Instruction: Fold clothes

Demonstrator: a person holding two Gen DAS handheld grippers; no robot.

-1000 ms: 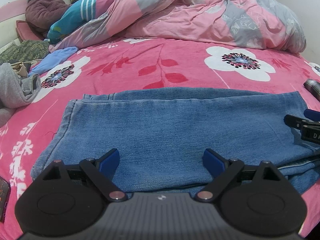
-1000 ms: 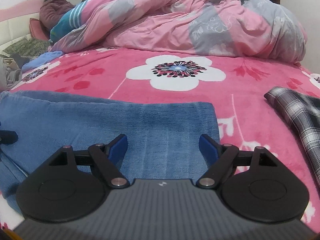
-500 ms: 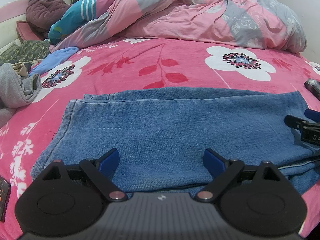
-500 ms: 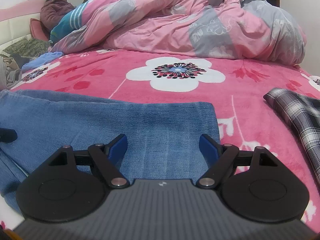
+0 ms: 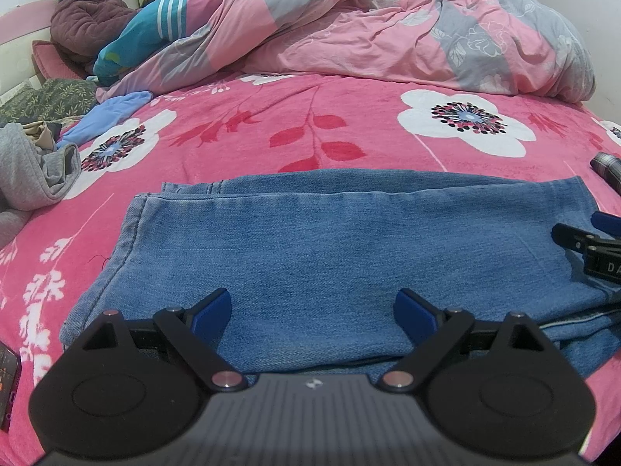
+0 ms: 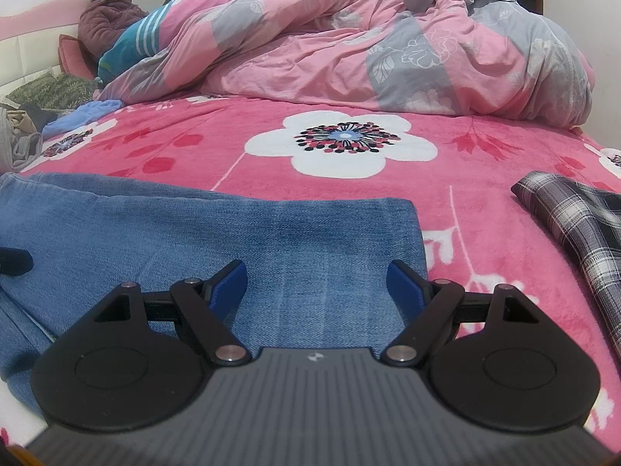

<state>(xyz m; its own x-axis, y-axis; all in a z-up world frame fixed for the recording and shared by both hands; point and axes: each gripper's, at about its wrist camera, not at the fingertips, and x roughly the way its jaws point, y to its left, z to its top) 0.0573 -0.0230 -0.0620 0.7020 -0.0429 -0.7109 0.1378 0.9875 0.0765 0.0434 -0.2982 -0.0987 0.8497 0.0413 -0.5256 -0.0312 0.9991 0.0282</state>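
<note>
Your left gripper [image 5: 312,310] and right gripper [image 6: 317,285] gape wide, empty, over folded jeans [image 5: 349,244]; plaid shirt [image 6: 574,225] at three o'clock, rumpled duvet [image 6: 368,50] at twelve, on the pink floral blanket [image 6: 485,178].

Bare pink blanket [image 6: 485,209] between folded jeans [image 6: 271,240] and plaid cloth [image 6: 574,225].

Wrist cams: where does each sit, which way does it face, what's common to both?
Left wrist: on the left gripper, angled down across folded jeans toward the duvet; own open fingers and the right gripper's tip show.
Right wrist: on the right gripper, over the jeans' right end; own open fingers, plaid cloth right.
Shared: jeans, floral bedspread, duvet.
</note>
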